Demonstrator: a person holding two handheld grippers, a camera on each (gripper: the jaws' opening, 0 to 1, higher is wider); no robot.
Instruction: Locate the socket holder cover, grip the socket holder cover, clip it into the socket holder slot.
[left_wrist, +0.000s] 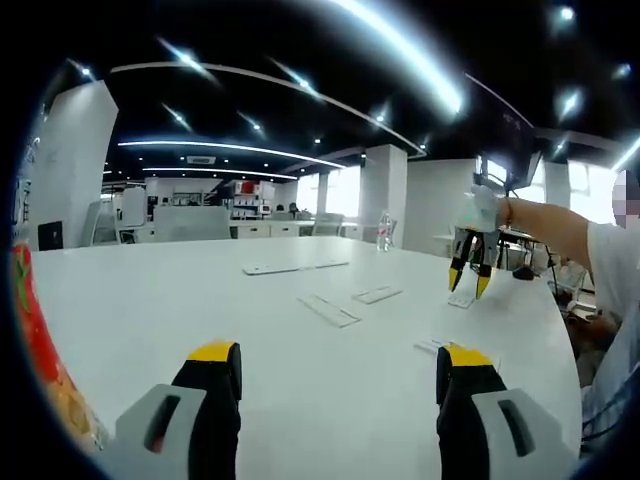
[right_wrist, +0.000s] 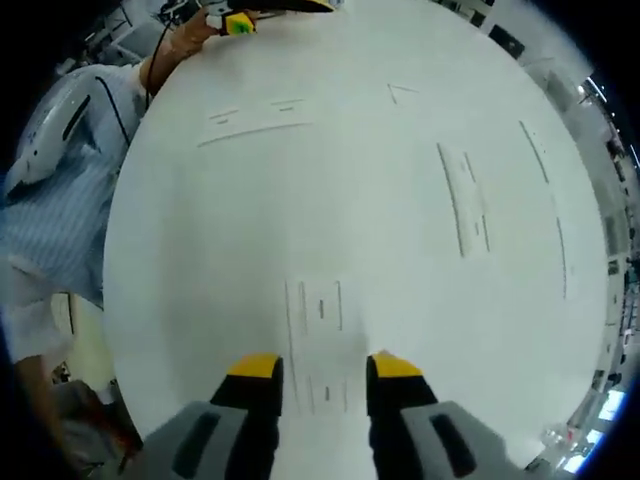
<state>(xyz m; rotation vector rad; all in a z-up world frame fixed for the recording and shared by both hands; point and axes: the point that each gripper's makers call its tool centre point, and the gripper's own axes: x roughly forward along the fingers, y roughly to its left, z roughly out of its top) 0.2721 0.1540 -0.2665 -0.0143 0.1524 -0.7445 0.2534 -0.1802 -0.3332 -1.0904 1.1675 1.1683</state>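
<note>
A small flat white piece (right_wrist: 318, 318), maybe the socket holder cover, lies on the white table (right_wrist: 330, 200). My right gripper (right_wrist: 325, 368) hangs open just over it, one jaw on each side, not touching. In the left gripper view the same right gripper (left_wrist: 468, 285) points down at that piece (left_wrist: 460, 299), held by a person's hand. Longer white strips (left_wrist: 328, 310) and a shorter one (left_wrist: 377, 294) lie mid-table; which is the socket holder I cannot tell. My left gripper (left_wrist: 340, 355) stands wide open above the table with nothing between its jaws.
More white strips lie farther off (left_wrist: 270, 268) (right_wrist: 465, 195) (right_wrist: 255, 125). A water bottle (left_wrist: 385, 230) stands at the table's far edge. A red-orange packet (left_wrist: 35, 340) is at the left. The person's striped shirt (right_wrist: 55, 230) borders the table edge.
</note>
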